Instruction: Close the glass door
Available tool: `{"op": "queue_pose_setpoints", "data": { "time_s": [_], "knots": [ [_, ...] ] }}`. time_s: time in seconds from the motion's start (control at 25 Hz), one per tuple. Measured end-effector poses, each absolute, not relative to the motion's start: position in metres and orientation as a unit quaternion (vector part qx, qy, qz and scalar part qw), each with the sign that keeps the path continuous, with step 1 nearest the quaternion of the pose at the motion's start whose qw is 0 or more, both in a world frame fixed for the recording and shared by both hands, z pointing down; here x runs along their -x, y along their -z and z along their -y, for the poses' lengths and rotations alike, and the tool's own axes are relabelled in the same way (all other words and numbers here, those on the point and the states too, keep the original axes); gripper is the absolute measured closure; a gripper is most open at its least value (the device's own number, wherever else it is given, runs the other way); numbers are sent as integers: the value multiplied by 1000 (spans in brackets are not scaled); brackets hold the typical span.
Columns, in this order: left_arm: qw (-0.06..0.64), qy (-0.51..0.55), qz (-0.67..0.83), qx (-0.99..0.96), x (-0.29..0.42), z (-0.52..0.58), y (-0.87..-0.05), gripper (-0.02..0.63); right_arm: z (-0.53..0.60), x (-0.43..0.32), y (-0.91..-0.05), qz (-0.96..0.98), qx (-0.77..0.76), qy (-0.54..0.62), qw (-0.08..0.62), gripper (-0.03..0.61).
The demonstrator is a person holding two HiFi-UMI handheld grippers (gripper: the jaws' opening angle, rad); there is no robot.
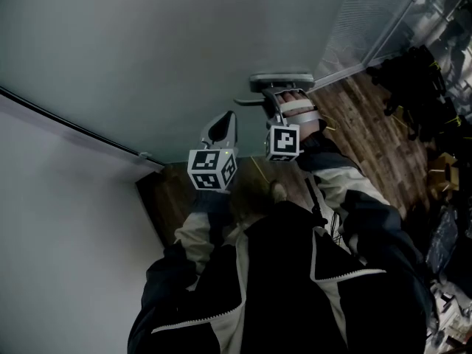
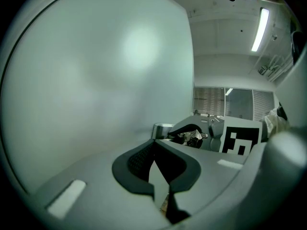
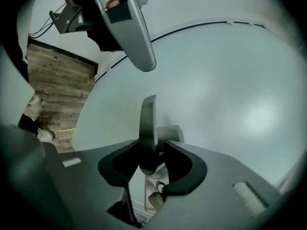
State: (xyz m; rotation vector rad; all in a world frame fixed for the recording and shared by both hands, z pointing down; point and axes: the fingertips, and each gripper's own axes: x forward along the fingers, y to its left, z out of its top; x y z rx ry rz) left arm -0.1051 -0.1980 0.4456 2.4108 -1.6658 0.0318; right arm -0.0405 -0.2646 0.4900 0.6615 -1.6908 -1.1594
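The frosted glass door [image 1: 184, 50] fills the upper left of the head view, with a grey metal lever handle [image 1: 280, 81] near its right edge. My right gripper [image 1: 284, 94] reaches up to that handle. In the right gripper view the door handle [image 3: 147, 123] stands upright between the dark pads [image 3: 180, 164], and my right gripper [image 3: 152, 155] is shut on it. My left gripper [image 1: 221, 129] hovers left of the handle, pointing at the door and holding nothing. In the left gripper view my left gripper [image 2: 154, 150] is shut, its tips close to the pane [image 2: 96, 80].
A white wall [image 1: 59, 234] meets the door at the left behind a dark frame strip. Wood flooring [image 1: 369, 124] runs to the right, with dark bags and gear [image 1: 413, 87] piled at the far right. A partition with blinds [image 1: 369, 13] stands beyond the handle.
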Motion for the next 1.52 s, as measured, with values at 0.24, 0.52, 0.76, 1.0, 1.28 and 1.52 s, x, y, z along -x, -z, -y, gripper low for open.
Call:
{"op": "queue_pose_setpoints", "data": {
  "time_s": [0.24,0.52,0.76,1.0,1.28,1.52],
  "knots": [
    [103,-15,589,-801,110,216,-432,615,306,45,-483,689,-259,489,468,434],
    [92,-13,626,-774,133,260,-419,615,378,66,-485,688,-233,503,469,434],
    [97,-10,647,-756,139,278,-417,615,431,88,-490,685,-207,520,467,436],
    [98,0,660,-745,141,289,-414,615,493,117,-497,661,-196,543,479,442],
    [100,-8,694,-713,148,267,-429,615,548,136,-506,617,-186,575,504,443],
    [109,-12,724,-681,176,240,-450,615,570,152,-514,598,-187,583,518,443]
  ]
}}
